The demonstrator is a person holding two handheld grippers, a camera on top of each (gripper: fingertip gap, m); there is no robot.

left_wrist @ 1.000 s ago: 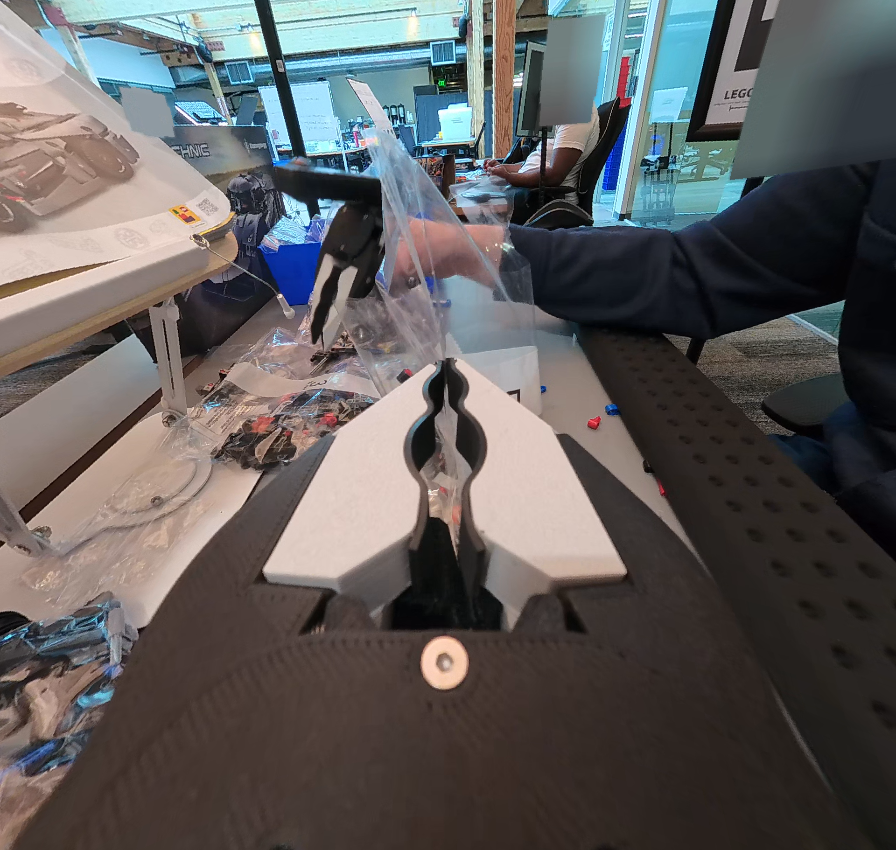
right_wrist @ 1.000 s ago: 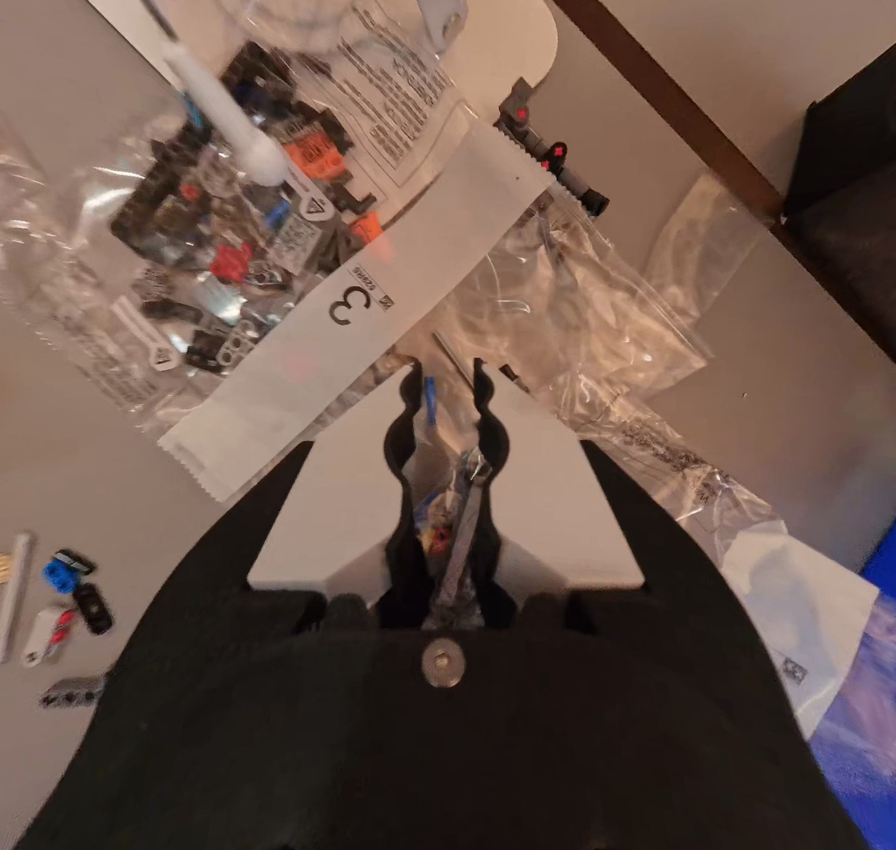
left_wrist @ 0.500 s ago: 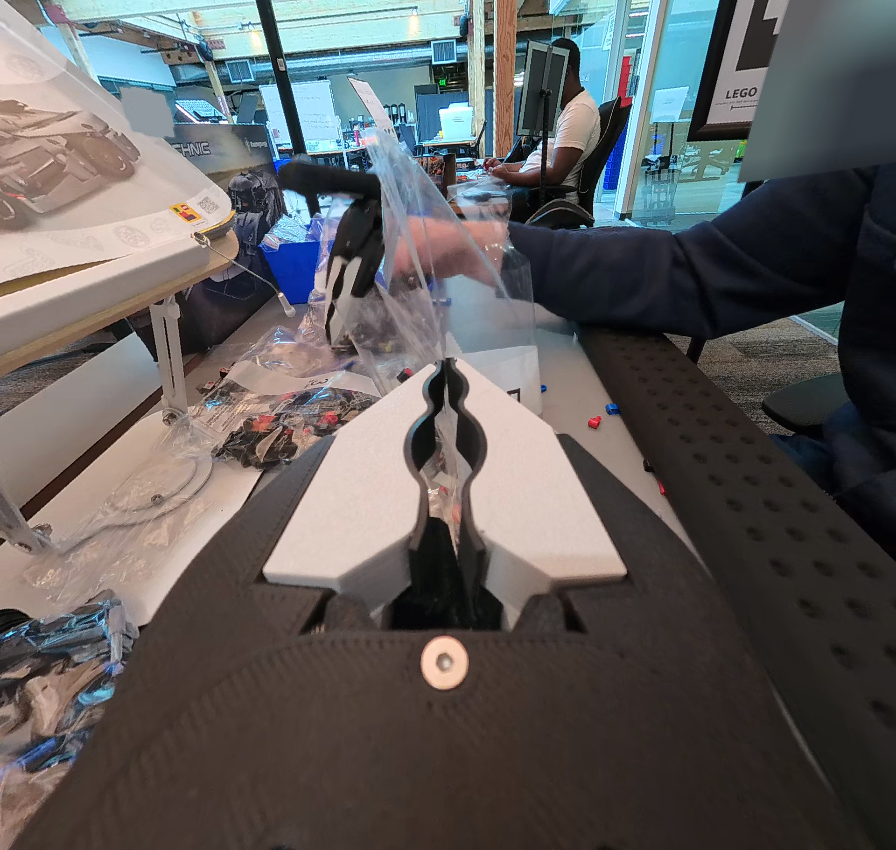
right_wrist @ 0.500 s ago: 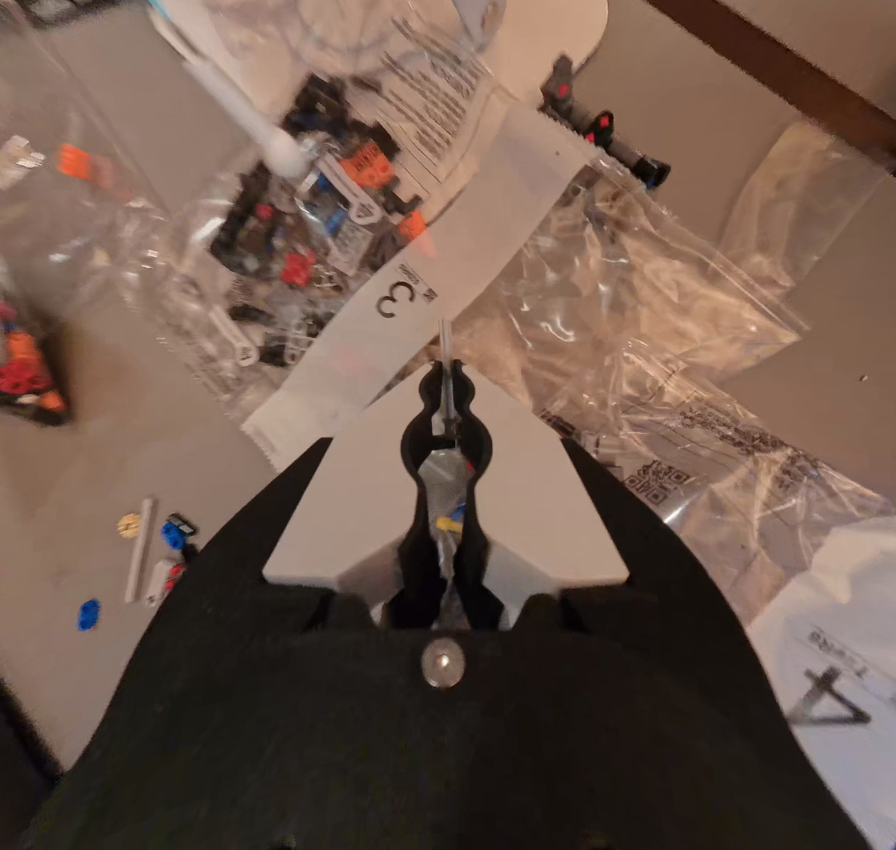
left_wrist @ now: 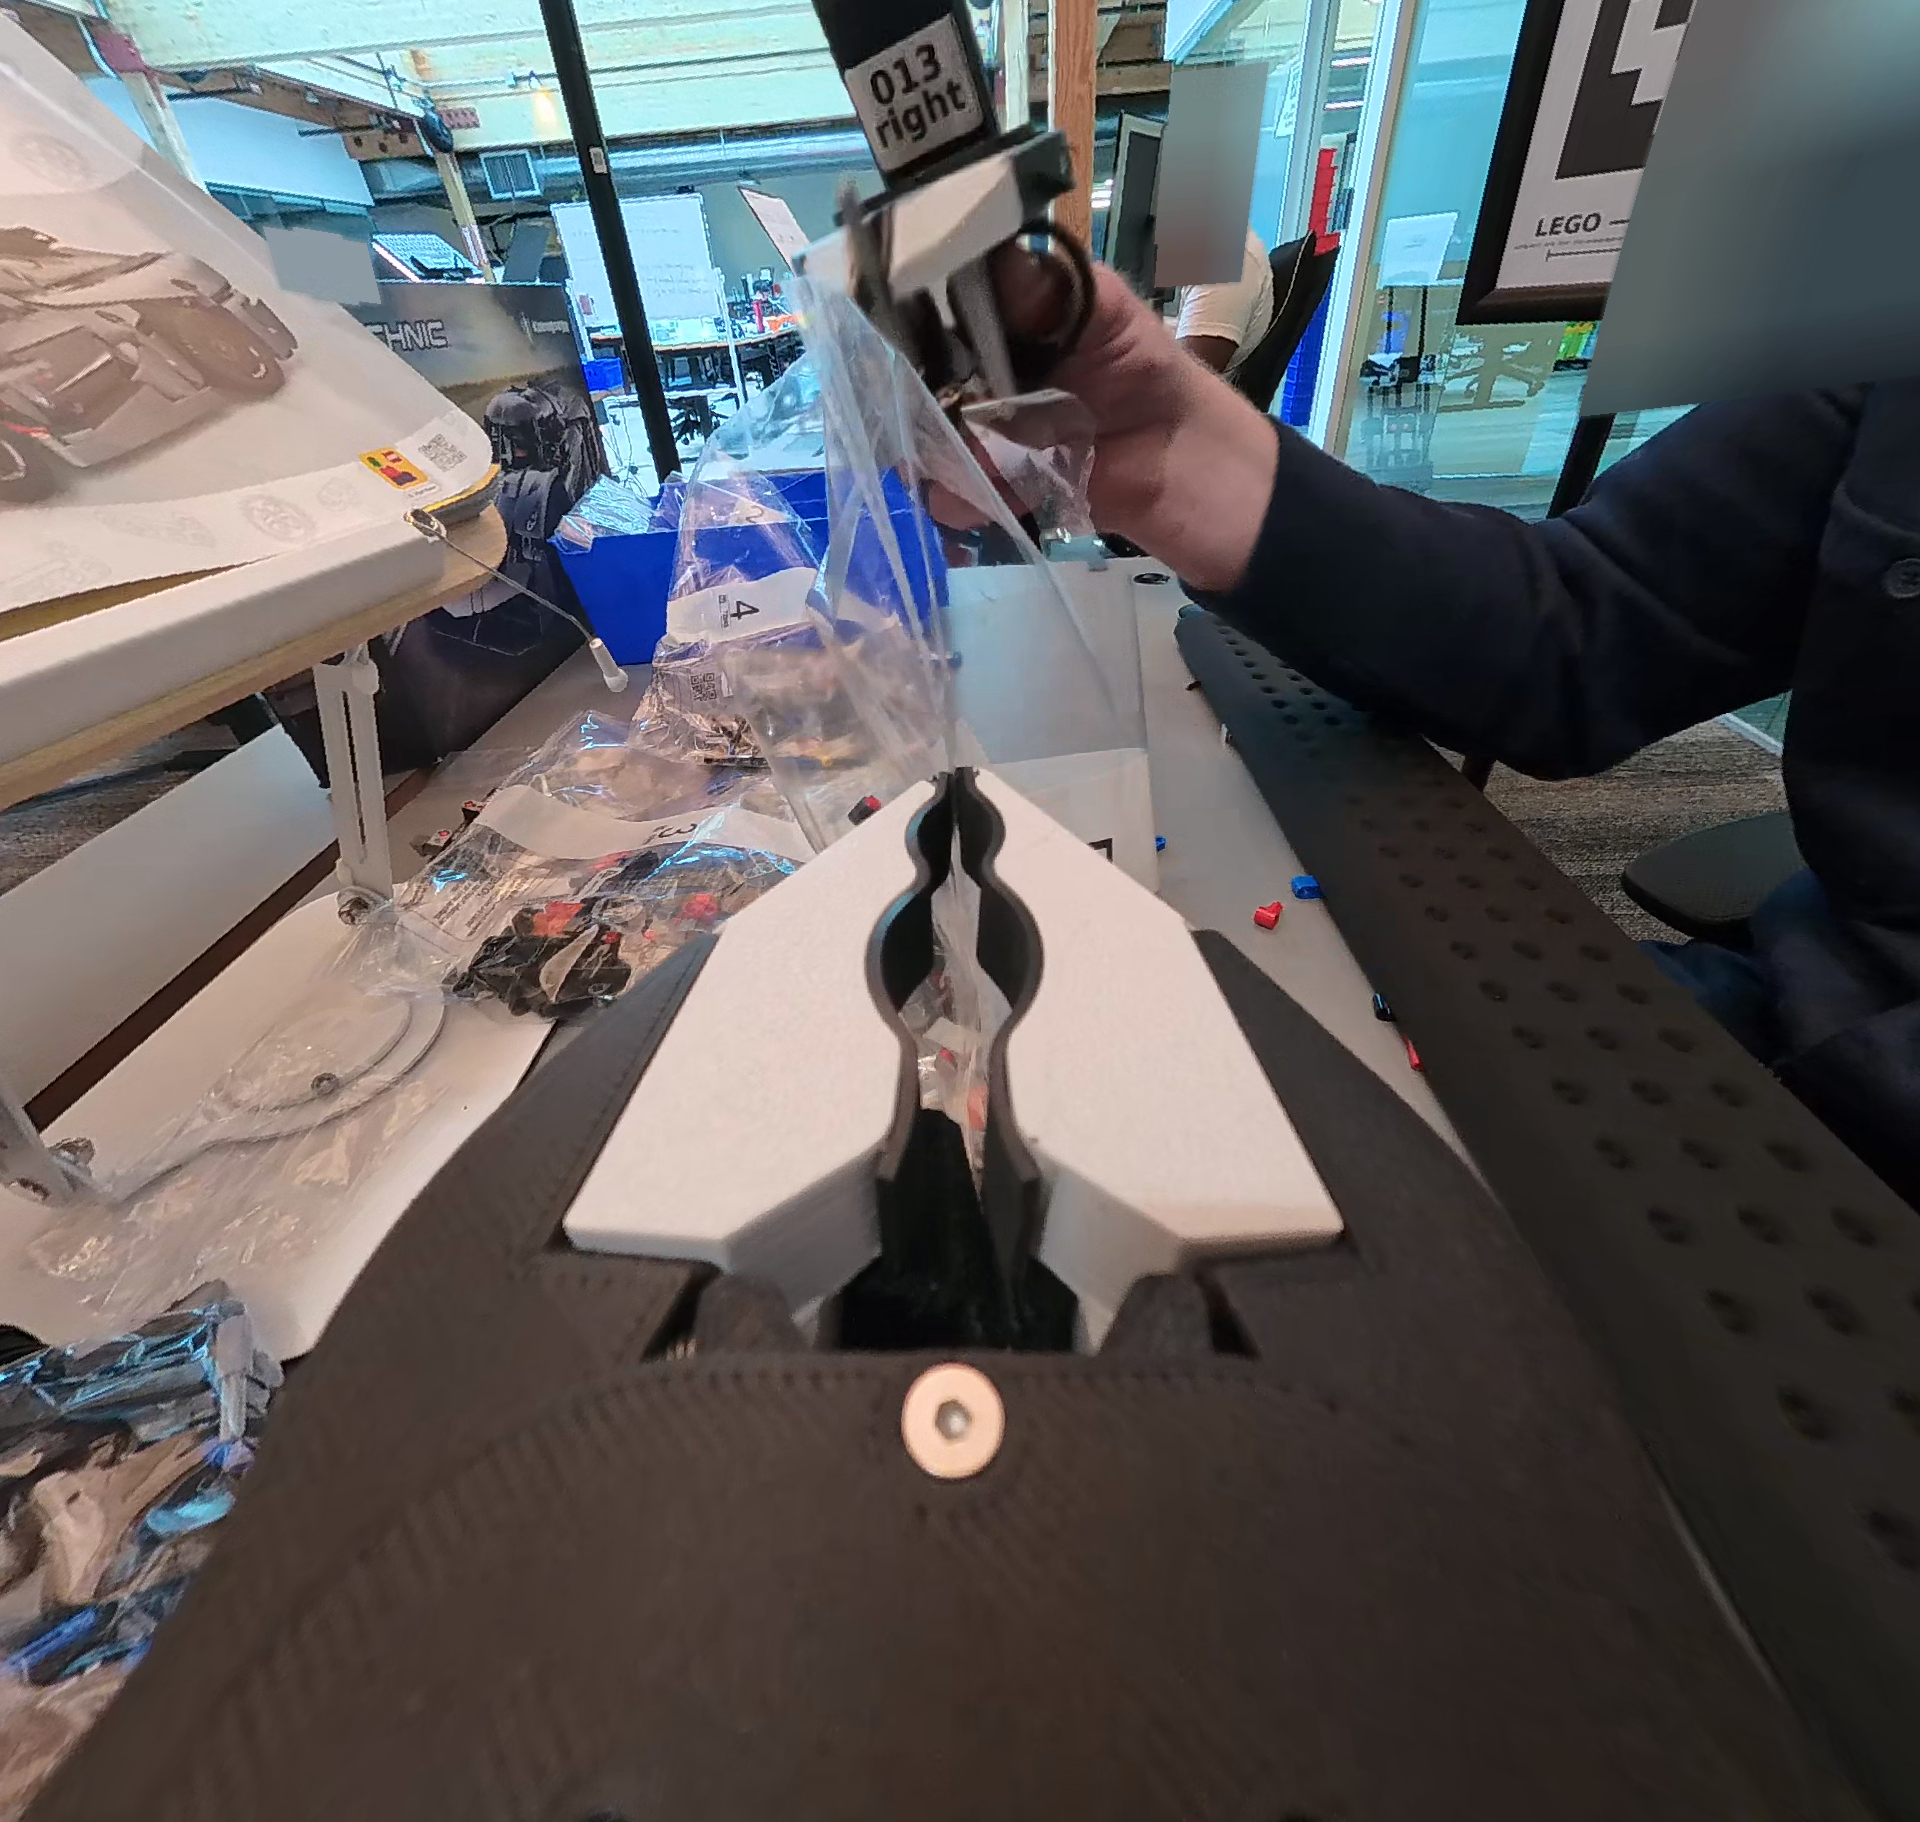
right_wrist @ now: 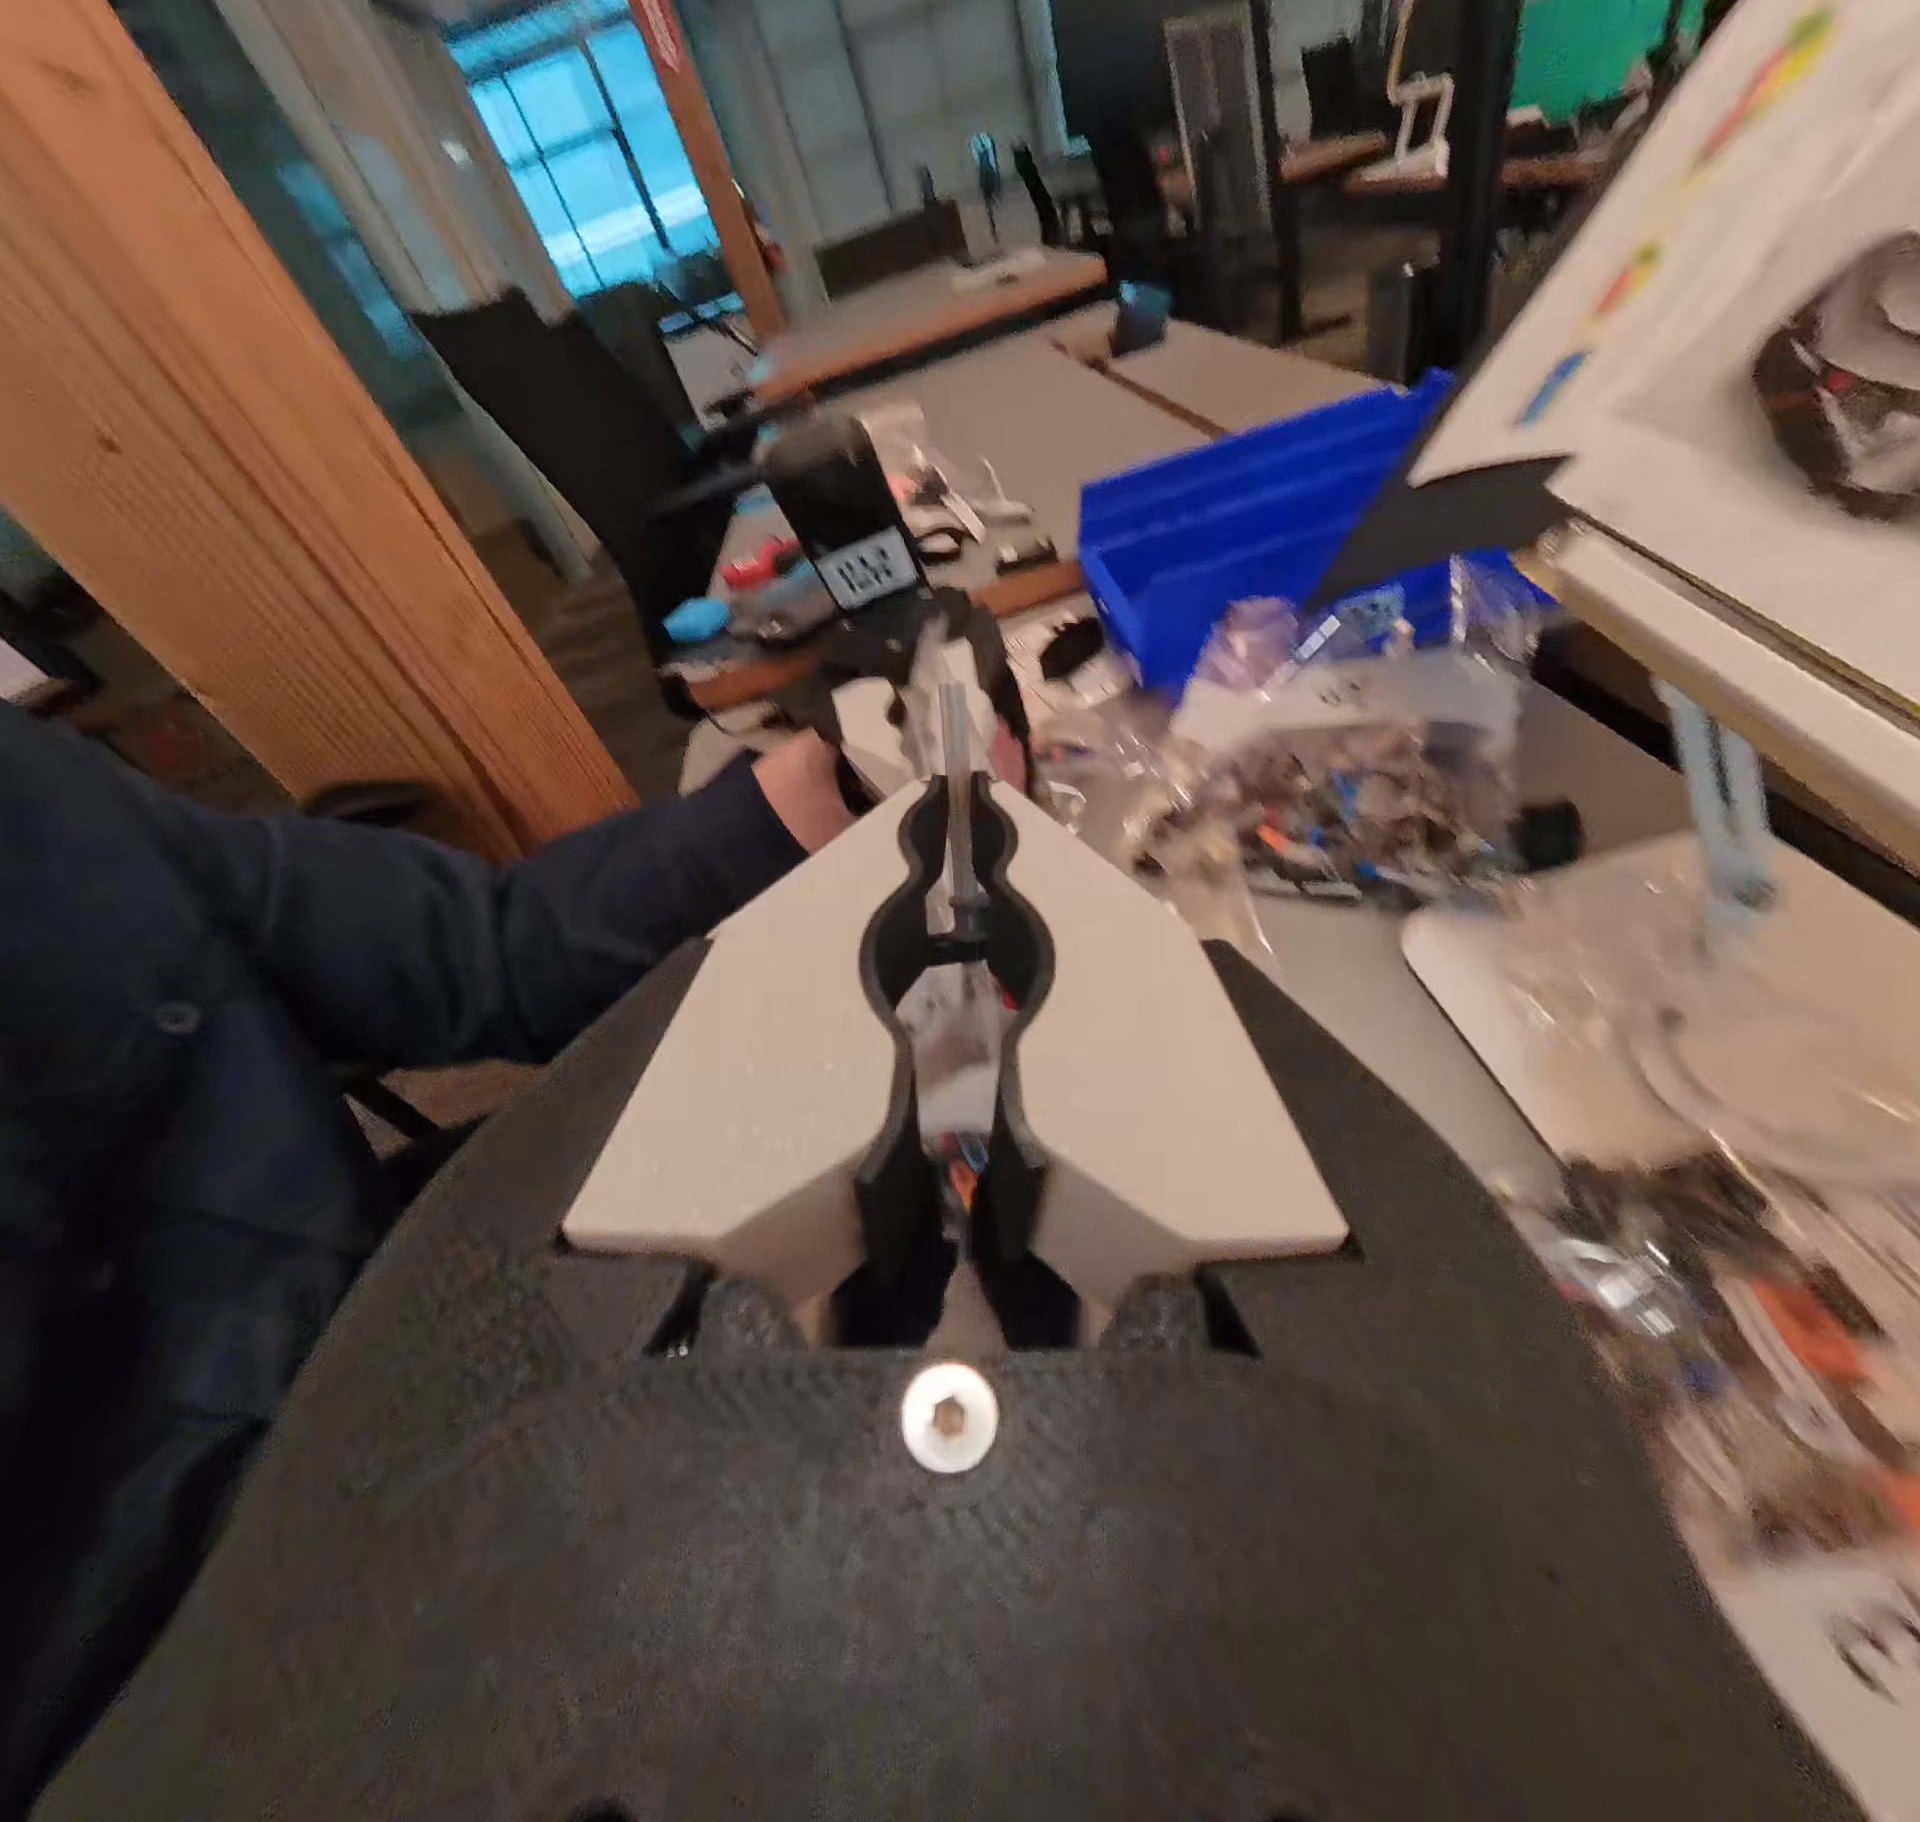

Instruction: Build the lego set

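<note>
A clear plastic bag with a few small lego pieces in it is stretched between both grippers. My left gripper is shut on its lower edge, low over the table. My right gripper, held in a hand, is raised above and beyond it and pinches the bag's upper edge. In the right wrist view, my right gripper is shut on a thin fold of the bag. The left gripper shows just beyond it. The view is blurred.
Unopened bags of pieces lie on the table to the left. A booklet stand rises at far left, with a blue bin behind. Loose red and blue pieces lie next to a black perforated pad. Spacing between my two grippers at the tips: around 12 centimeters.
My right gripper closed on the bag's edge, then swung up from facing the table to level, lifting that edge. The left gripper stayed put, still shut on the bag.
</note>
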